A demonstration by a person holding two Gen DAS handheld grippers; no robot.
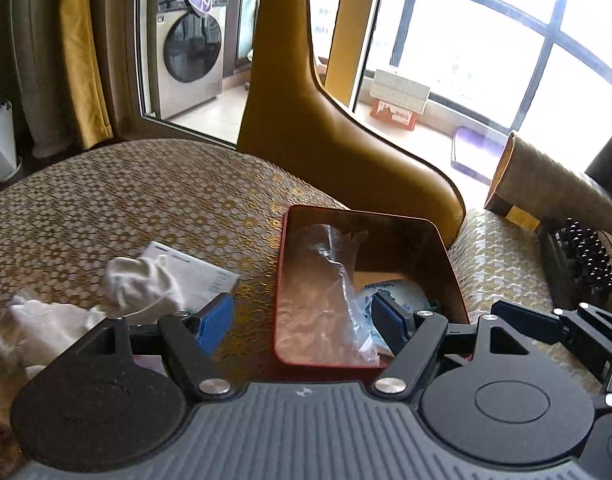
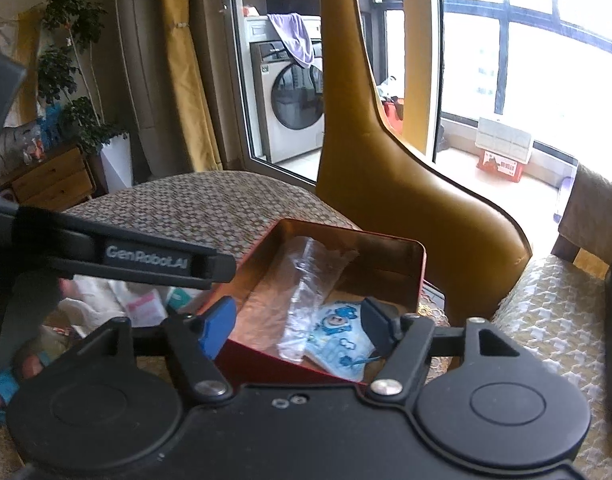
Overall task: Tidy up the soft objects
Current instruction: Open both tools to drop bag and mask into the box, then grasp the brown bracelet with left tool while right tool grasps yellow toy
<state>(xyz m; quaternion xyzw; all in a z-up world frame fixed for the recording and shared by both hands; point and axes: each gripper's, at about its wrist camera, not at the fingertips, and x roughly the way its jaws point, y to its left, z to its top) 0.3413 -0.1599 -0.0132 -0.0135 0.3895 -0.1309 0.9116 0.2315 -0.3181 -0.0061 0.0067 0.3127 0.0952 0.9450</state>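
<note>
your left gripper hangs with its blue-padded jaws spread wide and nothing between them. your right gripper is likewise spread and empty. both point down toward the rectangular red metal tin with the coppery inside, which sits on the woven, honeycomb-patterned cushioned surface, just in front of the mustard-yellow leather chair back.

status of the task, judged from the layout:
- done: a crumpled clear plastic bag and a flat pouch printed with a blue cartoon figure already lie inside the tin, the bag partly over the pouch.
- left: a bunched white cloth item rests outside the tin, to its left, partly on a white printed booklet. a second pale crumpled cloth lies further left, blurred. the right wrist view shows more small packets and soft items in that area, too indistinct to name.

the work appears partly complete. expect the loose white cloth to bunch and drape when pinched, so take it at a thick fold. the tin has room at its near left.
</note>
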